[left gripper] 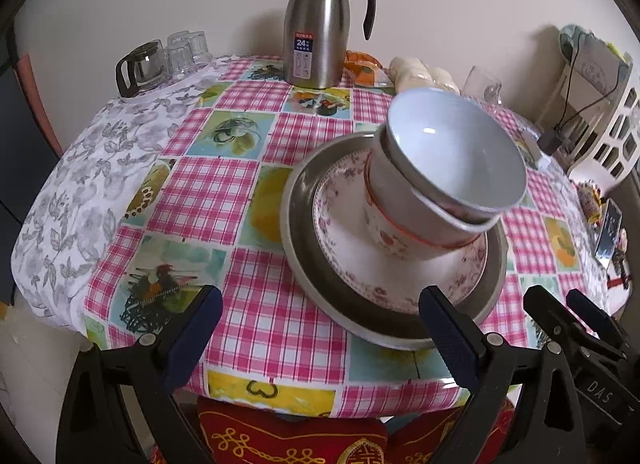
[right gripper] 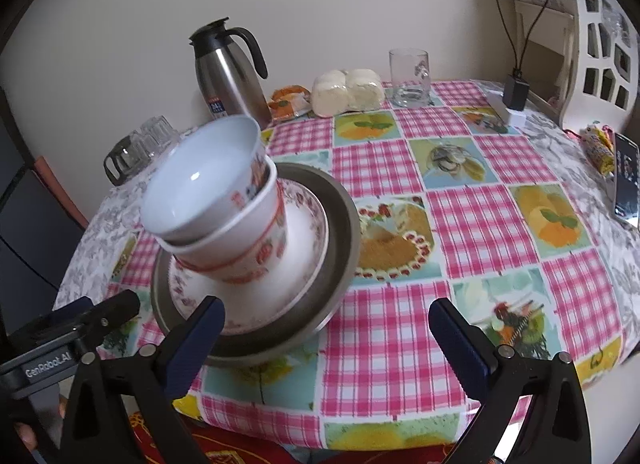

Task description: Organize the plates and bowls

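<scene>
On the checked tablecloth (right gripper: 400,344) stands a stack: a grey metal plate (left gripper: 298,232) (right gripper: 340,248), a floral white plate (left gripper: 400,276) (right gripper: 304,240) in it, and two nested bowls on top. The lower bowl (left gripper: 392,232) (right gripper: 248,256) has red patterns. The upper bowl (left gripper: 452,152) (right gripper: 200,184), white inside, leans in it. My left gripper (left gripper: 320,304) is open at the near edge, left of the stack; its right finger overlaps the metal rim. My right gripper (right gripper: 328,314) is open on the stack's right; its left finger overlaps the rim. Neither holds anything.
A steel thermos jug (left gripper: 320,32) stands at the back, with a glass pot and tumblers (left gripper: 140,68) at the back left. Bagged buns (right gripper: 346,92), a glass mug (right gripper: 408,76), a charger (right gripper: 516,92) and a phone (right gripper: 626,180) lie to the right. A white basket (right gripper: 600,44) stands beyond.
</scene>
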The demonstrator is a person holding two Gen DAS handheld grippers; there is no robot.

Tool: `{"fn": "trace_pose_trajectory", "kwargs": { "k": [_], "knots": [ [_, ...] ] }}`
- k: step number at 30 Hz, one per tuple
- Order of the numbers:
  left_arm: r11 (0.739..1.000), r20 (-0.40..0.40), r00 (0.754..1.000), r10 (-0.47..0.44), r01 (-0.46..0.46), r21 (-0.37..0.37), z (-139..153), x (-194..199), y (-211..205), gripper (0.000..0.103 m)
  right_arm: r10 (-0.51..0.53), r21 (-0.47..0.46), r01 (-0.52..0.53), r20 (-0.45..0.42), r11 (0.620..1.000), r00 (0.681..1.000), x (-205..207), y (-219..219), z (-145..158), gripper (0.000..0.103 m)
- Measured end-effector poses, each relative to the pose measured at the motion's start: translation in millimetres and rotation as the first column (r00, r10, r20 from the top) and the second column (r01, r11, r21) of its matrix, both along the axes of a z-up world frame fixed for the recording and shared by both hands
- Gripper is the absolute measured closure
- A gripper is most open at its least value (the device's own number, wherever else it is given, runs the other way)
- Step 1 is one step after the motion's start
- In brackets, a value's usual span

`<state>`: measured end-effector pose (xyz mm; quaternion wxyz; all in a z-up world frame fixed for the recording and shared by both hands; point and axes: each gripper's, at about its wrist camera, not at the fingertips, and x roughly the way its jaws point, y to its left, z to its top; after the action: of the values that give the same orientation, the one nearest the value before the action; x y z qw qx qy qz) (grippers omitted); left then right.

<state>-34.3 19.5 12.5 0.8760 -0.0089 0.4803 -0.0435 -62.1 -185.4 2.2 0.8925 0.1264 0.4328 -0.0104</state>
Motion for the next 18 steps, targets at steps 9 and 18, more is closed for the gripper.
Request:
{"fn": "trace_pose_trajectory", "kwargs": {
  "k": [9, 18],
  "knots": [
    [0.996, -0.037, 0.999, -0.009, 0.012, 0.087, -10.8, -8.9, -13.9, 0.004, -0.036, -0.019, 0.035, -0.022, 0.999, 0.999, -9.8, -8.1, -5.8, 0.0],
    [0.992, -0.113, 0.994, -0.003, 0.018, 0.128, -27.6, -6.7, -19.1, 0.004, -0.044, -0.04, 0.042, -0.053, 0.998, 0.998, -9.9, -11.3, -13.1, 0.0]
  ]
}}
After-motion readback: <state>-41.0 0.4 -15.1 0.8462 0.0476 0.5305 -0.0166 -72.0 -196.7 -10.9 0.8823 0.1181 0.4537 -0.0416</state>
